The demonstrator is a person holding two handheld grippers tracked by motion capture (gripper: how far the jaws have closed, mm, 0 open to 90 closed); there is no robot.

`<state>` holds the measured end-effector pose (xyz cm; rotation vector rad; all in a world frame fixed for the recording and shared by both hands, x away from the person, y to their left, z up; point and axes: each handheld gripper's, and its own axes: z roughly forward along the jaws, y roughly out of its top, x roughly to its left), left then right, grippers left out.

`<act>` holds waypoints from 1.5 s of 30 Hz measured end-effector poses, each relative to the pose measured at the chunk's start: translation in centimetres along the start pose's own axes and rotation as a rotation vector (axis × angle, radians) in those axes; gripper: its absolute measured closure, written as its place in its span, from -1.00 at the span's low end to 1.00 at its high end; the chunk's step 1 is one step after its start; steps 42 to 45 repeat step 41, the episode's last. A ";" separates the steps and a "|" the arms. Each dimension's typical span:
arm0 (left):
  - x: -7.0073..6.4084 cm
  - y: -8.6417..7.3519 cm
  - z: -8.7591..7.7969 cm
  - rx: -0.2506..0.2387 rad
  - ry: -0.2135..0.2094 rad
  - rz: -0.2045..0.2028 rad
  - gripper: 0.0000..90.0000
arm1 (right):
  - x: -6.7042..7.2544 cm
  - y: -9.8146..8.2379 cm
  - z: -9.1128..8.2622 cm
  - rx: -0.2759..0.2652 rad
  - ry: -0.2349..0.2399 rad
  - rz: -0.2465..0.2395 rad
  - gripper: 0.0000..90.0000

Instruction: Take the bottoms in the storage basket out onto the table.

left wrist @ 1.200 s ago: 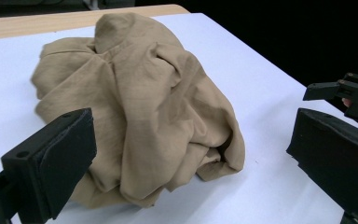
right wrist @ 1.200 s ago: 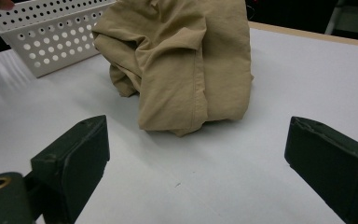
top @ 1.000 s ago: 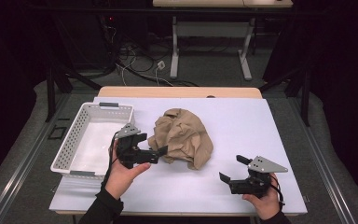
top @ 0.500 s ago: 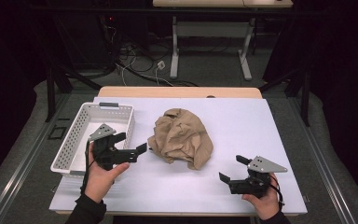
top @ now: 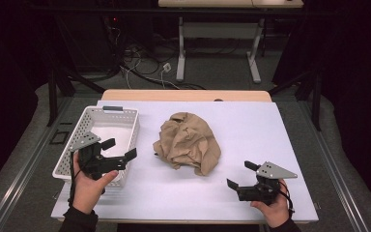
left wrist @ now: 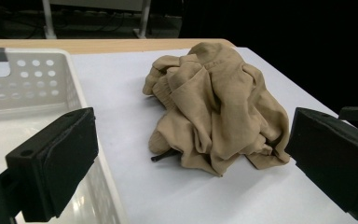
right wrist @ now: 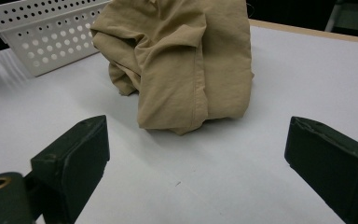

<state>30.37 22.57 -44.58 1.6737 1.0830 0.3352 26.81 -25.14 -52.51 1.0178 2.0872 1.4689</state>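
1. A crumpled tan cloth (top: 188,143) is seen in a loose heap near the middle of the white table sheet (top: 280,135), to the right of the basket and apart from it.
2. In the left gripper view the cloth (left wrist: 214,102) is shown bunched into many folds, with a small dark tip poking out from under its near edge.
3. In the right gripper view the cloth (right wrist: 182,60) is seen to rise in a tall fold, its lower edge resting on the sheet.
4. The cloth is touched by neither gripper.
5. The left gripper (top: 118,150) is held over the right rim of the basket, well apart from the cloth; its jaws are spread wide and nothing is held between them.
6. The right gripper (top: 241,175) is held low over the near right part of the sheet, near the cloth's lower right edge but clear of it; its jaws are likewise spread wide and nothing is gripped.
7. Each gripper is grasped by a hand, with dark sleeves entering from the bottom of the high view.
8. A white perforated basket (top: 88,115) is set at the left edge of the sheet.
9. The sheet is laid on a wooden table (top: 183,95), whose far edge is left uncovered.
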 end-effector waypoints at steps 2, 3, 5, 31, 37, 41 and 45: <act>0.3 -0.4 -0.1 -0.009 -0.002 -0.009 -0.96 | 0.0 0.0 0.0 -0.002 0.000 0.000 -0.86; 0.4 -0.5 -0.1 -0.012 -0.004 -0.011 -0.96 | 0.0 0.0 0.0 0.000 0.000 0.000 -0.86; 0.6 -0.8 -0.1 -0.021 -0.010 -0.017 -0.96 | 0.0 0.0 0.0 0.001 0.001 0.000 -0.86; 2.6 -2.5 -0.6 -0.031 0.029 -0.061 -0.96 | -0.3 0.0 0.0 0.007 0.002 0.004 -0.86; 2.6 -2.6 -0.5 -0.023 0.030 -0.062 -0.96 | -0.4 0.0 0.0 0.006 0.002 0.003 -0.86; 2.4 -2.7 -0.3 -0.015 0.028 -0.063 -0.96 | -0.4 -0.1 0.0 0.006 0.000 0.005 -0.86; 2.4 -2.7 -0.3 -0.015 0.028 -0.063 -0.96 | -0.4 -0.1 0.0 0.006 0.000 0.005 -0.86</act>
